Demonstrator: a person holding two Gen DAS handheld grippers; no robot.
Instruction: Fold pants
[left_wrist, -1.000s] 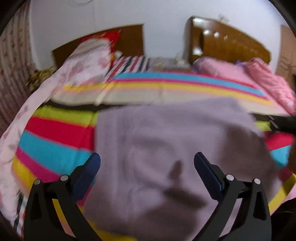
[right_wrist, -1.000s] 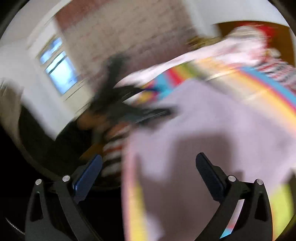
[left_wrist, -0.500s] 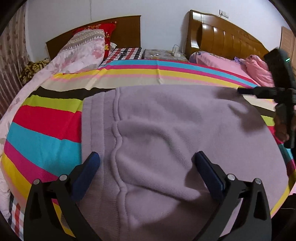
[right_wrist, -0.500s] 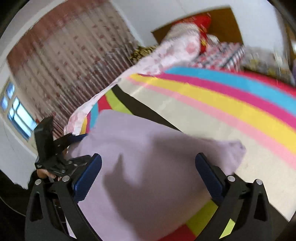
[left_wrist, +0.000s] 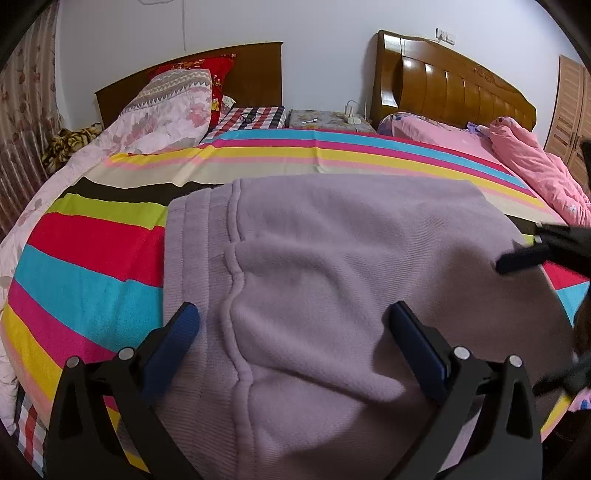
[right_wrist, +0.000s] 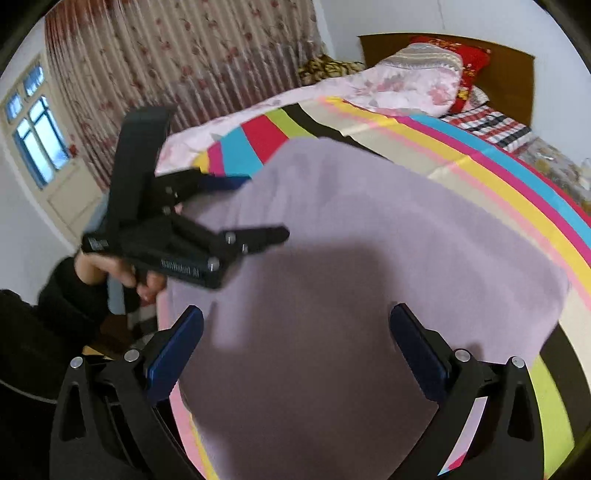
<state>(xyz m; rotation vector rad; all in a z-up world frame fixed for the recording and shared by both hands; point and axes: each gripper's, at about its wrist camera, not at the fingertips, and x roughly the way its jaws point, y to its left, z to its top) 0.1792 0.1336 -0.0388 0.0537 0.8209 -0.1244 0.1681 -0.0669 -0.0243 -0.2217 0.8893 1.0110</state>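
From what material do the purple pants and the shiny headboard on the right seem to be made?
The purple pants look like soft fleece or brushed knit: matte, fuzzy nap, with ribbing near the raised seam. The shiny headboard seems to be lacquered wood, brown with bright glare on its curved panels; it could be veneer.

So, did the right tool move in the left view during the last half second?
Yes. The right tool dropped lower: it was level with the pink quilt, and is now below it, at the pants' right edge.
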